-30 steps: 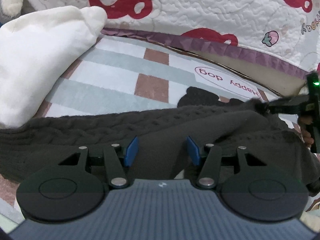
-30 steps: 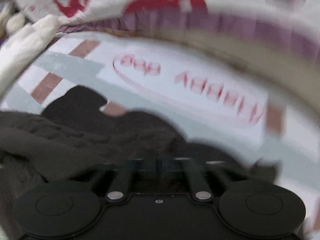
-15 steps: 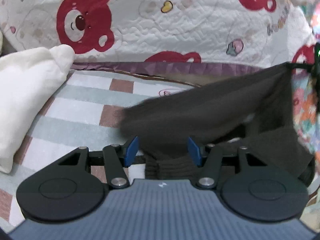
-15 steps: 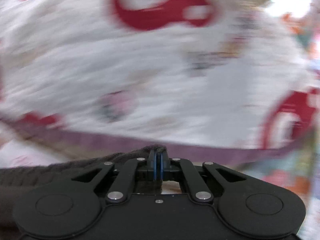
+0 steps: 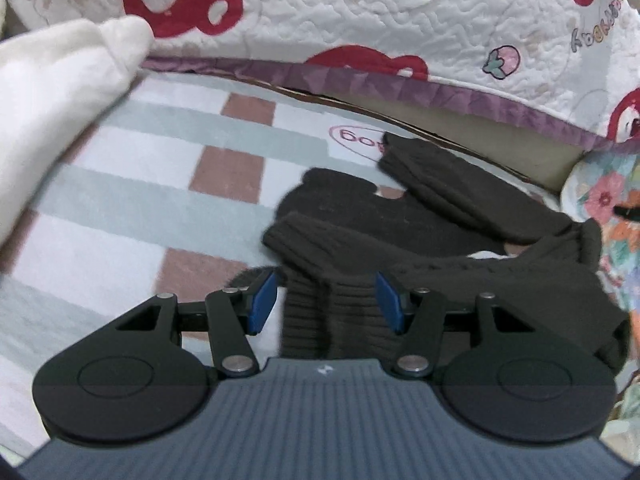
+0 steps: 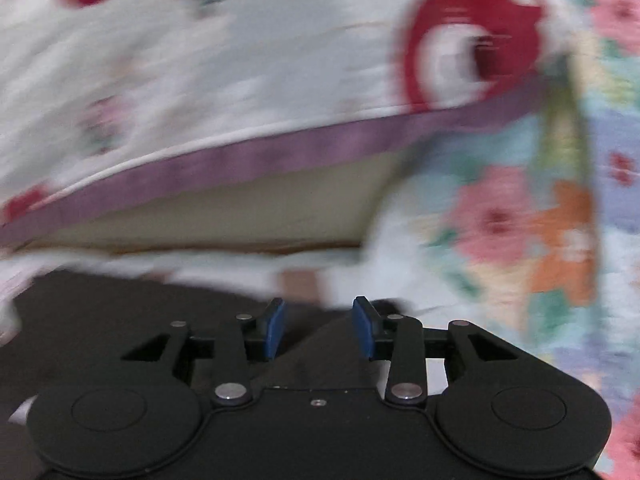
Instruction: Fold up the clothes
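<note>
Both grippers stand released, the right gripper (image 6: pixel 318 328) having just been opening with nothing between its pads, so smooth the dark sweater (image 5: pixel 420 248) below the bear quilt (image 5: pixel 360 20) before regrasping with the left gripper (image 5: pixel 326 302).

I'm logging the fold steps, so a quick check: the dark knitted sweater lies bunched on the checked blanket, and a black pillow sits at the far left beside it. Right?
Not quite. The pillow at the far left is white, not black, as the left wrist view shows. The rest holds: the dark knitted sweater lies bunched on the checked blanket.
</note>
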{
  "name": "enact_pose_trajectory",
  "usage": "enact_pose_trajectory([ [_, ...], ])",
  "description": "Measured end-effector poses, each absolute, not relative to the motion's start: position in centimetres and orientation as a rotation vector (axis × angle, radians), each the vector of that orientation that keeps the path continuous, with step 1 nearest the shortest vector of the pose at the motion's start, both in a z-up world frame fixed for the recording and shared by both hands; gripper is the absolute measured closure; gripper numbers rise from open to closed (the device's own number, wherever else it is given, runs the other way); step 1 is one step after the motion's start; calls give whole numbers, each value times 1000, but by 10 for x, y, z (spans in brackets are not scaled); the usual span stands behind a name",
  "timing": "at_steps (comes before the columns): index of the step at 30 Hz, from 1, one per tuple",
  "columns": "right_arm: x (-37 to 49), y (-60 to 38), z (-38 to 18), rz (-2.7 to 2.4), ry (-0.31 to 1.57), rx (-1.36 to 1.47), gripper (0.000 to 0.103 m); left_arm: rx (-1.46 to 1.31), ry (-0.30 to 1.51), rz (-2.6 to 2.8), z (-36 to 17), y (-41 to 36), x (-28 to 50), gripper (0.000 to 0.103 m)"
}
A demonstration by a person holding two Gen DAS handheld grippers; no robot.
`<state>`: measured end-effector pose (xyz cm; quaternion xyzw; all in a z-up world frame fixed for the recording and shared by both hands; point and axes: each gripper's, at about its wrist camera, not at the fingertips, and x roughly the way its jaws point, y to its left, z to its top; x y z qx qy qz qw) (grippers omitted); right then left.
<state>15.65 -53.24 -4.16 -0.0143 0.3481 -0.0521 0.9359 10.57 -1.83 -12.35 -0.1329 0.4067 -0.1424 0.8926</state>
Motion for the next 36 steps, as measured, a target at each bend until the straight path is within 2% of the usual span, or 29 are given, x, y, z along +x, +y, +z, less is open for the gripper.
enact_pose_trajectory([
  [7,101,-459,-46,242,792,-109,49,-240,838,-344,-122,-35,92,49],
  [11,65,-453,-60,166,826,-166,47,-218,843,-355,-121,-41,88,48],
  [20,7,-525,-87,-11,873,201,47,-209,871,-379,-129,-51,89,43],
  [22,5,-527,-92,-2,867,266,47,-217,876,-388,-131,-52,88,53],
  [23,6,-526,-95,4,866,296,47,-208,880,-399,-131,-54,88,86],
  [24,8,-526,-98,9,866,325,47,-178,881,-415,-130,-58,87,102],
  [29,27,-511,-127,-110,968,329,47,-69,780,-482,-110,-73,70,103],
  [32,36,-522,-142,-228,970,461,42,-47,734,-511,-100,-78,64,103],
  [35,39,-542,-155,-251,888,715,40,-55,746,-509,-101,-79,66,103],
  [36,42,-542,-155,-249,866,720,40,-62,756,-505,-103,-79,68,103],
])
